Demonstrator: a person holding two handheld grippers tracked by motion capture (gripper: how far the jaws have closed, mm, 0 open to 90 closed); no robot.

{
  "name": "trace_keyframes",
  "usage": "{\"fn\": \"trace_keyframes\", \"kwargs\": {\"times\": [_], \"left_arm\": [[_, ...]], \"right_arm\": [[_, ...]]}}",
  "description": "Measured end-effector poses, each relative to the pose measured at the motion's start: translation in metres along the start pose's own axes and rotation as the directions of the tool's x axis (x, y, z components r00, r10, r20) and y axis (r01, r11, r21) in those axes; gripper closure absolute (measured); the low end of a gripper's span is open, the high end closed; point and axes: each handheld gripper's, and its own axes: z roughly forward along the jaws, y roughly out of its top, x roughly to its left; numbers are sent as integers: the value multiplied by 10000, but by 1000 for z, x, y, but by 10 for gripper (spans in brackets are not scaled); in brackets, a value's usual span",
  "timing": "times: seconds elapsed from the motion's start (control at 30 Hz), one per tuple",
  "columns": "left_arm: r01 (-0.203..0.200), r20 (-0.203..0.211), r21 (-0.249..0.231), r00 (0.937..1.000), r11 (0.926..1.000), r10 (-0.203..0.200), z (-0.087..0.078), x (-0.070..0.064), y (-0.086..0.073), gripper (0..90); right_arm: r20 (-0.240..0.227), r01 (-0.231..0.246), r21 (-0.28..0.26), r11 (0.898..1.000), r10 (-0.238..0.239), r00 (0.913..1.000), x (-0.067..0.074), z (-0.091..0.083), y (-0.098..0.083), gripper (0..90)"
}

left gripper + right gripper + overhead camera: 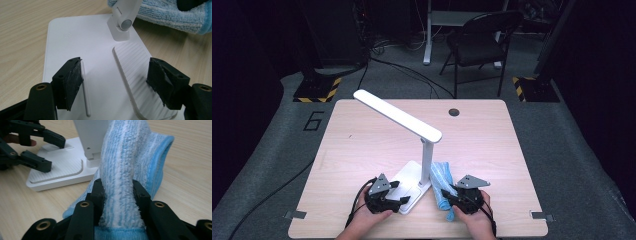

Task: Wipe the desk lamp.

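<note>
From the high view, the left gripper rests over the near left of the white lamp base while the right gripper holds the blue cloth just right of the lamp post, so wiping the lamp looks to be the step in hand. In the left gripper view the jaws stand wide over the base, gripping nothing. In the right gripper view the jaws pinch a fold of cloth beside the post; next it likely needs rubbing along the post while the left steadies the base.

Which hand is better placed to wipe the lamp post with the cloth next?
Right. The right gripper is shut on the blue cloth, which already lies against the lamp post. The left gripper is open over the lamp base, better suited to steadying it.
</note>
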Motion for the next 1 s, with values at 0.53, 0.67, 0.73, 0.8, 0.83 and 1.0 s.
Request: {"fn": "trace_keyframes", "kwargs": {"times": [0.53, 0.67, 0.73, 0.8, 0.83, 1.0], "left_arm": [[46, 47, 8, 10000, 10000, -46, 1, -1, 1, 277], [143, -6, -20, 9999, 9999, -143, 3, -3, 1, 277], [84, -58, 13, 9999, 10000, -84, 3, -3, 1, 277], [84, -92, 21, 9999, 10000, -84, 3, -3, 2, 278], [111, -149, -55, 9998, 9999, -112, 4, -4, 1, 278], [118, -58, -10, 9999, 9999, -118, 4, -4, 2, 282]], "right_arm": [[-712, 517, -3, 9987, -516, 9961, 13, 17, 15, 686], [-866, 709, 14, 9975, -705, 9937, 10, 26, 16, 685], [-914, 779, 53, 9970, -770, 9928, 10, 29, 17, 685], [-892, 837, 87, 9965, -826, 9926, 9, 31, 18, 685], [-946, 823, 142, 9965, -806, 9922, 9, 32, 19, 686], [-1040, 1232, 21, 9924, -1223, 9870, 11, 35, 23, 688]]}}
